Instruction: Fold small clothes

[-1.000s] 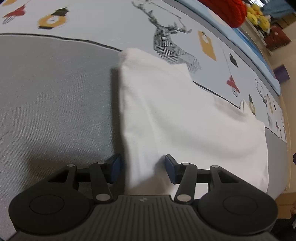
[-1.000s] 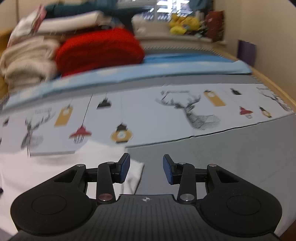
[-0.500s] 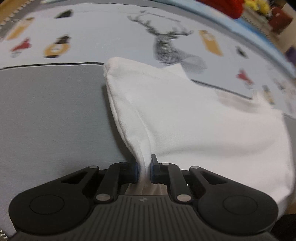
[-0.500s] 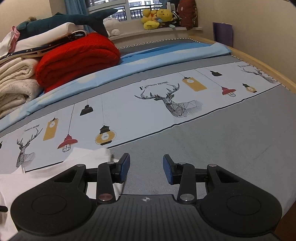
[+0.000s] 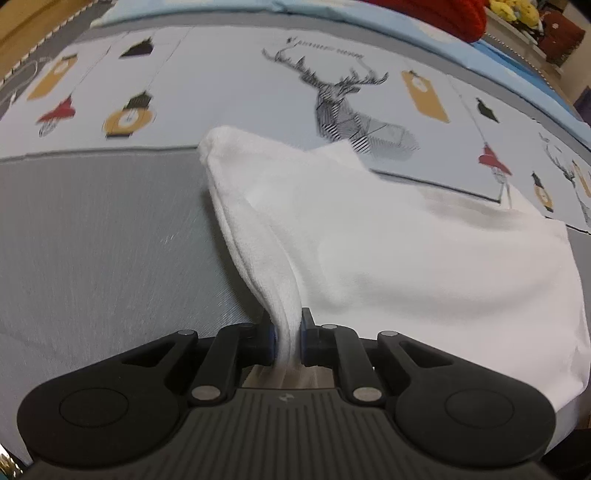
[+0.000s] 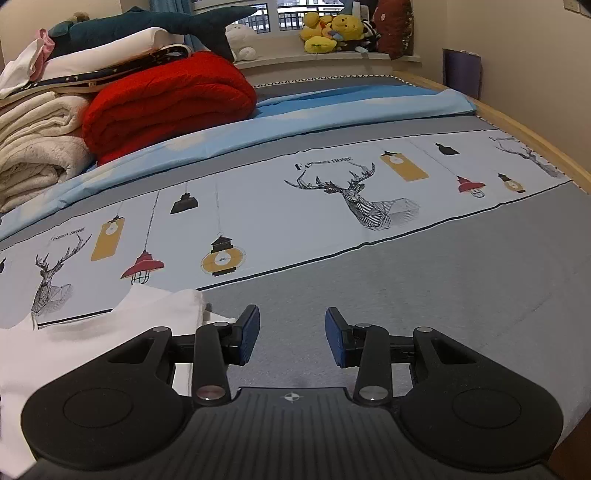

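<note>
A white garment (image 5: 388,243) lies on the grey part of the bed cover, partly folded, its far corner reaching the printed band. My left gripper (image 5: 287,338) is shut on the garment's near left edge, which rises in a pinched ridge from the bed into the jaws. In the right wrist view the same garment (image 6: 92,339) lies at the lower left. My right gripper (image 6: 291,336) is open and empty above the grey cover, just right of the garment's corner.
The bed cover (image 6: 424,295) has a printed band of deer and lanterns (image 6: 354,199). A red blanket (image 6: 166,99) and a stack of cream towels (image 6: 37,147) sit at the back left. Plush toys (image 6: 332,29) line the windowsill. The wooden bed edge (image 6: 535,136) runs along the right.
My left gripper shut on the garment's near edge and lifted it into a ridge. My right gripper swung and steadied, still open beside the garment.
</note>
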`<state>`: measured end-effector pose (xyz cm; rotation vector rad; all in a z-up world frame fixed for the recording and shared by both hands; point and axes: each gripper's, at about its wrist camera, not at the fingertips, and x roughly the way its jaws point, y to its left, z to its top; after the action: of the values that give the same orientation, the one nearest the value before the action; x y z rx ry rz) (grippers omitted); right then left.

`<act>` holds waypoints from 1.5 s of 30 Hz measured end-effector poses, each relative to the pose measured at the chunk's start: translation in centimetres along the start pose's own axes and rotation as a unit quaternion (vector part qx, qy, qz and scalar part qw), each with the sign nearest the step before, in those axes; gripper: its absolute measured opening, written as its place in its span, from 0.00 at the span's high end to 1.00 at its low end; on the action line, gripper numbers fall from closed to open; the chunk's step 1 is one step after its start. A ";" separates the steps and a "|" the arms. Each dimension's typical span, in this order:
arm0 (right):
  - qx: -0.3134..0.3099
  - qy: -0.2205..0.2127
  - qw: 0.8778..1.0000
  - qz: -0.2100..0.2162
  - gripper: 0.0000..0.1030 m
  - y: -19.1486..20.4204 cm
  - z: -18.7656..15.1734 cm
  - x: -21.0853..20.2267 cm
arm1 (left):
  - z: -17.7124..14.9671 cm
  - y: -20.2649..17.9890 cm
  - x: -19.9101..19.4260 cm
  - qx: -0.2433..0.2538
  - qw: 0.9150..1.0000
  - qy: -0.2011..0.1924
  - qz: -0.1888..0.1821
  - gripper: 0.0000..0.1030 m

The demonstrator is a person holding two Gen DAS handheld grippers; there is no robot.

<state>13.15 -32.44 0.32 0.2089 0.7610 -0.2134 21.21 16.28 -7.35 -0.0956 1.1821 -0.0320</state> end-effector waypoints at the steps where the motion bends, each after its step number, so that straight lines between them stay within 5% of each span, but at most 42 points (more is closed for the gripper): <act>1: -0.001 0.001 1.000 0.001 0.60 0.0 0.0 0.0 | 0.1 -0.4 -0.3 0.002 1.000 -0.005 -0.005 0.88; 10: -0.026 0.006 1.000 0.013 0.60 -0.4 -0.1 0.1 | 1.9 -5.2 -4.1 -0.008 0.993 -0.048 -0.106 0.89; 16: -0.026 0.004 0.999 0.019 0.60 -1.3 -0.1 -0.2 | 3.5 -14.7 -4.8 0.019 0.984 -0.055 -0.171 0.89; 22: -0.016 0.008 1.000 0.016 0.60 -2.2 -0.2 -0.4 | 3.3 -26.2 -3.4 0.037 0.966 -0.036 -0.253 0.85; 26: -0.001 0.006 1.000 0.019 0.60 -2.6 0.0 -0.6 | 3.1 -28.1 -3.3 0.040 0.946 -0.033 -0.321 0.65; 31: 0.014 0.011 0.999 0.038 0.60 -2.2 0.1 -0.2 | 3.7 -24.0 -4.3 0.032 0.960 -0.055 -0.272 0.64; 36: 0.033 0.039 0.995 0.091 0.60 0.5 0.1 1.4 | 2.4 -20.0 -3.2 0.069 0.977 -0.011 -0.203 0.64; 41: 0.024 0.086 0.987 0.134 0.60 5.9 -0.4 4.1 | 0.1 -18.8 -2.5 0.137 0.976 0.007 -0.168 0.64; 45: 0.014 0.116 0.987 0.112 0.60 9.0 -0.8 6.7 | -0.8 -17.8 -2.5 0.163 0.975 0.003 -0.148 0.64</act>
<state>19.72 -24.33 -3.96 0.3487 0.9587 0.0146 20.02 -1.32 -3.71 0.0186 1.1467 -0.4879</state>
